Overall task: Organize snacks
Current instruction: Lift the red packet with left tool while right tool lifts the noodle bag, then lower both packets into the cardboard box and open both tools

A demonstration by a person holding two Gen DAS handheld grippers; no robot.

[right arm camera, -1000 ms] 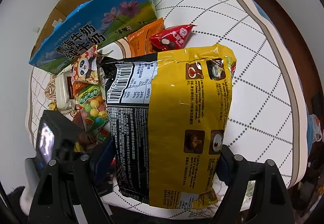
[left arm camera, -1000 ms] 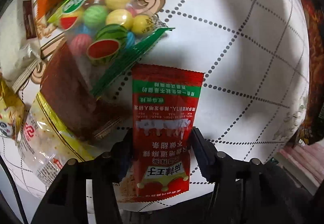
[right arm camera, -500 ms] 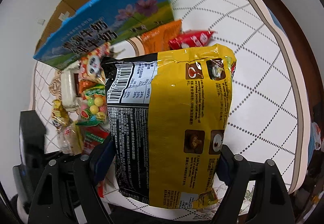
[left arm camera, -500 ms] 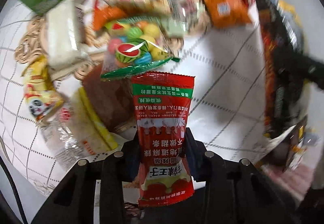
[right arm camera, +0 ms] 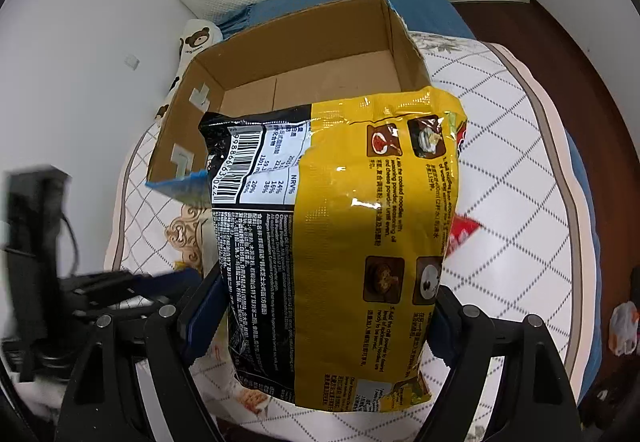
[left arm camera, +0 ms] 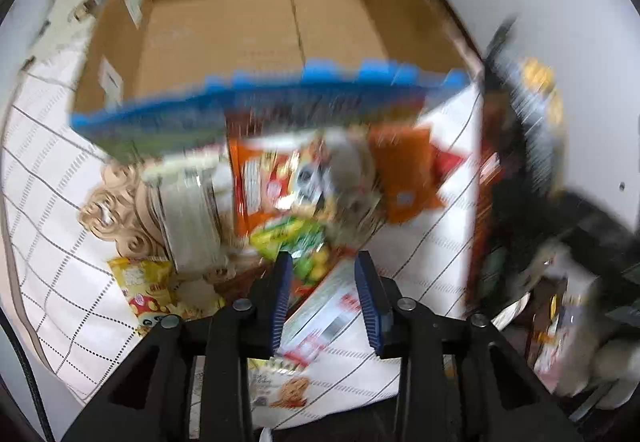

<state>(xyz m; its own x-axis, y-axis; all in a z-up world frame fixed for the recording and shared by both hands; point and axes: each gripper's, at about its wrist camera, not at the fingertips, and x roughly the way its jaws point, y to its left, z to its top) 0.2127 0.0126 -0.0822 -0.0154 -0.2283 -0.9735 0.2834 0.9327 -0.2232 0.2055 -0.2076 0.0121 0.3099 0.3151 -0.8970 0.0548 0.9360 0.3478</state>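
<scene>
My left gripper [left arm camera: 323, 257] is high over the snack pile, and its jaws are still closing tight on a red-and-white snack packet [left arm camera: 326, 312] that hangs tilted between the blue pads. My right gripper [right arm camera: 324, 286] is shut on a big yellow-and-black noodle bag [right arm camera: 352, 242], held upright in front of the open cardboard box [right arm camera: 312, 82]. In the left wrist view that box [left arm camera: 260, 22] lies beyond the pile, with bare brown inside and a blue printed outer wall. The left gripper's frame shows blurred at the left of the right wrist view.
Loose snacks lie on the checked quilt [left arm camera: 52, 210]: an orange packet [left arm camera: 404, 178], a candy bag [left arm camera: 296, 238], a yellow packet [left arm camera: 148, 290], a white wrapper [left arm camera: 188, 214]. A red packet [right arm camera: 460, 234] lies right of the noodle bag. A white wall and blue bedding stand behind the box.
The left gripper closed on the red packet and lifted it off the quilt, so the box now fills the top of its view. The right gripper rose with the noodle bag toward the box.
</scene>
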